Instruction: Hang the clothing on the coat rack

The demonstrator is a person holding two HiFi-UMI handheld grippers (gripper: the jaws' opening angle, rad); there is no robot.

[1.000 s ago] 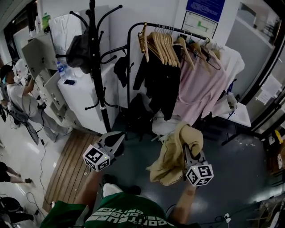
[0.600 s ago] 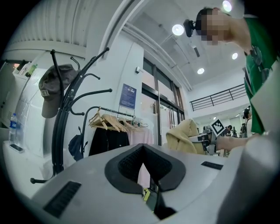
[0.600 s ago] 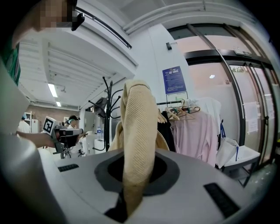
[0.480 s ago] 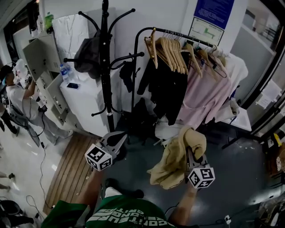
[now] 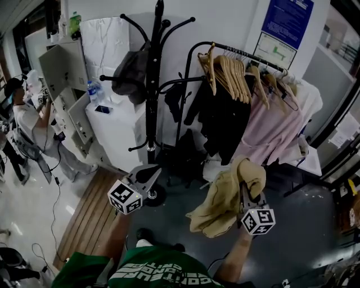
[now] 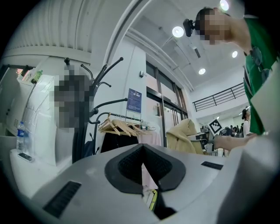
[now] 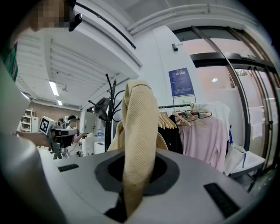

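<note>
**Grey floor (image 5: 315, 214): sweater (image 5: 222, 199) not on coat rack (image 5: 152, 84)**

1 black coat rack, 1 clothes rail (image 5: 247, 54) beside it, 2 grippers. 1 beige ribbed sweater, bunched, pinched in right gripper (image 5: 246, 191), held low, well apart from rack. Nothing in closed left gripper (image 5: 147, 173).

No lettering is coming through legibly near the coat rack (image 5: 153, 84)

A blue sign (image 5: 291, 17) is hanging near the wall's top right corner, above a white notice (image 5: 265, 42) bearing a green mark. The lettering on both is showing too small to read. White print (image 5: 160, 274) is running upside down across a green shirt (image 5: 84, 273), too blurred for a sure reading.
</note>
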